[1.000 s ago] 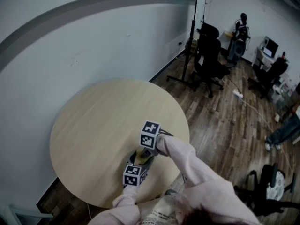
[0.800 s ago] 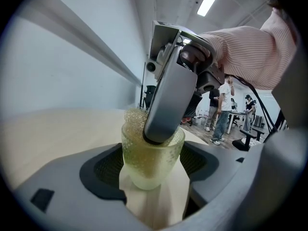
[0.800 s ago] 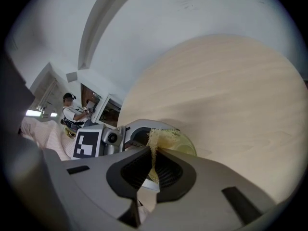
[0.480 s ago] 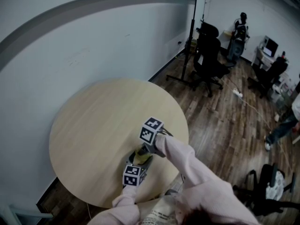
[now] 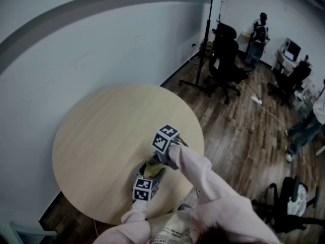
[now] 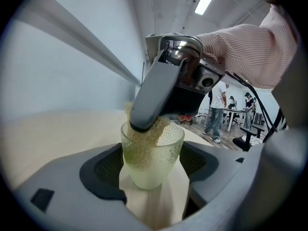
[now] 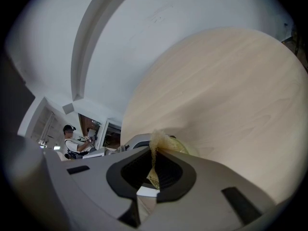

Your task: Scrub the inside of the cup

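A clear, dimpled cup point(image 6: 151, 160) stands upright on the round wooden table point(image 5: 101, 136), with my left gripper point(image 6: 153, 170) shut on its lower body. My right gripper point(image 6: 144, 121) points down into the cup's mouth, shut on a yellowish mesh scrubber point(image 6: 144, 141) that is pressed against the inner wall. In the right gripper view the scrubber point(image 7: 155, 150) is a thin sheet pinched between the jaws of the right gripper point(image 7: 153, 172). In the head view the cup point(image 5: 151, 168) shows between the two marker cubes near the table's front edge.
A white wall curves behind the table. Office chairs point(image 5: 223, 60) and a light stand point(image 5: 207, 39) are on the wood floor at the right. People are at desks far back right, and one person point(image 5: 304, 131) walks at the right edge.
My right gripper has shifted and tilted slightly with the scrubber inside the cup. The left gripper and cup have stayed in place. The person at the right edge has moved.
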The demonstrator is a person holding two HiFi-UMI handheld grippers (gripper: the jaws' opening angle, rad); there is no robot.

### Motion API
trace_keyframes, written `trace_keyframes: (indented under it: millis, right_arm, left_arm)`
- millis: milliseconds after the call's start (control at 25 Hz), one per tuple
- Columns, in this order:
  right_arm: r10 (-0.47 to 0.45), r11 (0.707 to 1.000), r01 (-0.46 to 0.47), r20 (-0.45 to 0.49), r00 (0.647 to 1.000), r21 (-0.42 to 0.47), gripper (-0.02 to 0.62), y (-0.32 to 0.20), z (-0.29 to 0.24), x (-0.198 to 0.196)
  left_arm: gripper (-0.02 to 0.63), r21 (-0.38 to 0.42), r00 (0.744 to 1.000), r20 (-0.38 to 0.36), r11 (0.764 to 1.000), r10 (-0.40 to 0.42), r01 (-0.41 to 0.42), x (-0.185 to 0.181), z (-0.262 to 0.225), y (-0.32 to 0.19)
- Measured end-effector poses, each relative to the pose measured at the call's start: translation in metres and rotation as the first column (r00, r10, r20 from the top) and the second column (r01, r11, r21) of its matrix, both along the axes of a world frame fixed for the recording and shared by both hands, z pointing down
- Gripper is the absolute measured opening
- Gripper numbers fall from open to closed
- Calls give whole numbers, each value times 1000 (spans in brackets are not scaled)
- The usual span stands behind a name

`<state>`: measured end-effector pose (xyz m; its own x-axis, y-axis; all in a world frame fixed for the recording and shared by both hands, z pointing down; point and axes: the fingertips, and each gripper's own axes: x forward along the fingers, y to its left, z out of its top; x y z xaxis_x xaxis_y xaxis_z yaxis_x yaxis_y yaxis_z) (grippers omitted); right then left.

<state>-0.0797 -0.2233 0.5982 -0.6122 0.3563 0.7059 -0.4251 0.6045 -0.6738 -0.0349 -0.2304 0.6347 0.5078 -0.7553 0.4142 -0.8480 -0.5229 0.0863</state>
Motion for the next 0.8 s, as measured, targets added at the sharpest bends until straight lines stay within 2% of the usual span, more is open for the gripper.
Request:
trace_keyframes:
  millis: [360,600,720,800]
  right_arm:
    - [94,995,-92,60,994,-38,26,-6,-5,3]
    - [-55,993,48,65,996,105,28,1,-13,10]
    - [-139,974,128,48,989,188,28,2,-17,12]
    - [-220,944,207,22,975,256,29,4,-17,14]
  left_arm:
    - [359,-7,1000,-3,1000,0,0,-1,2,1]
    - [359,-8,1000,-6,1000,2,-2,0,3,1]
    - [359,-9,1000,-9,1000,3,-3,0,3,1]
    - [359,-7,1000,-13,1000,3,-3,0,4,1]
